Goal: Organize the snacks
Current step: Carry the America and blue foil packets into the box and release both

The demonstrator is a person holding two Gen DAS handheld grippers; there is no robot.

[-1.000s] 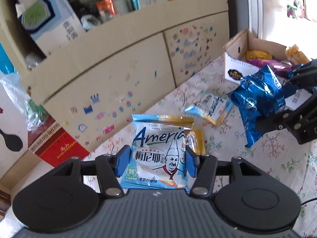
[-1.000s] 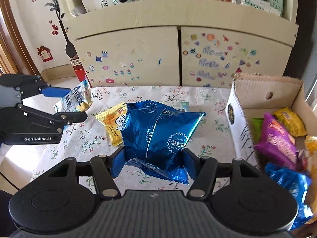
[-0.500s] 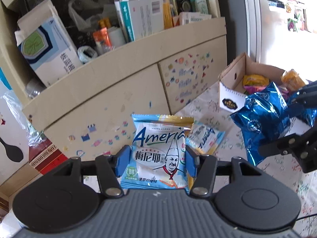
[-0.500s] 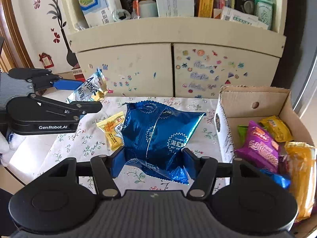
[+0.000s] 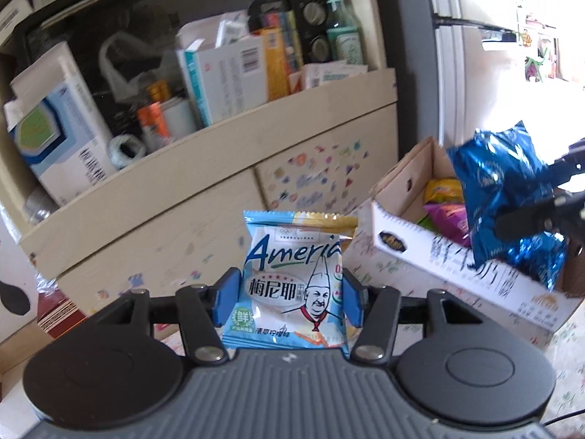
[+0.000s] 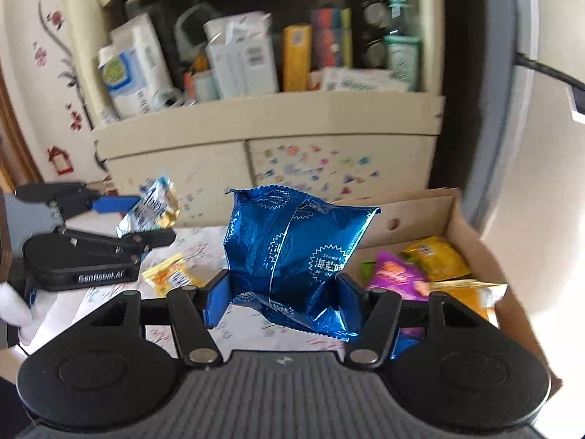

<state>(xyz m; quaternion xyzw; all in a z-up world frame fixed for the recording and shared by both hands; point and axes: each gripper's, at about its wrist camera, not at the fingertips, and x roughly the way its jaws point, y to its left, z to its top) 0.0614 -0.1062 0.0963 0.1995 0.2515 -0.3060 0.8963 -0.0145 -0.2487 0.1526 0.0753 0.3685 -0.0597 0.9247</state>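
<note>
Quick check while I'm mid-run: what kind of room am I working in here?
Most likely a lived-in home room: a cream cupboard with sticker-covered doors and a cluttered open shelf of boxes and bottles, flower wall decals, and a floral tablecloth.

We note a glossy crinkled foil blue packet (image 6: 292, 252), a smooth printed plastic white-blue packet (image 5: 292, 285), and a matt cardboard box (image 6: 471, 234).

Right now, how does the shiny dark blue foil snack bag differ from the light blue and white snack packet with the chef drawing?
The dark blue foil bag is puffy and crumpled; the light blue chef packet is flatter and smoother. The foil bag is the larger and hangs tilted in the right gripper; the chef packet stands upright in the left gripper. The foil bag bears small white print, the chef packet a big logo. Both are clamped, off the table.
</note>
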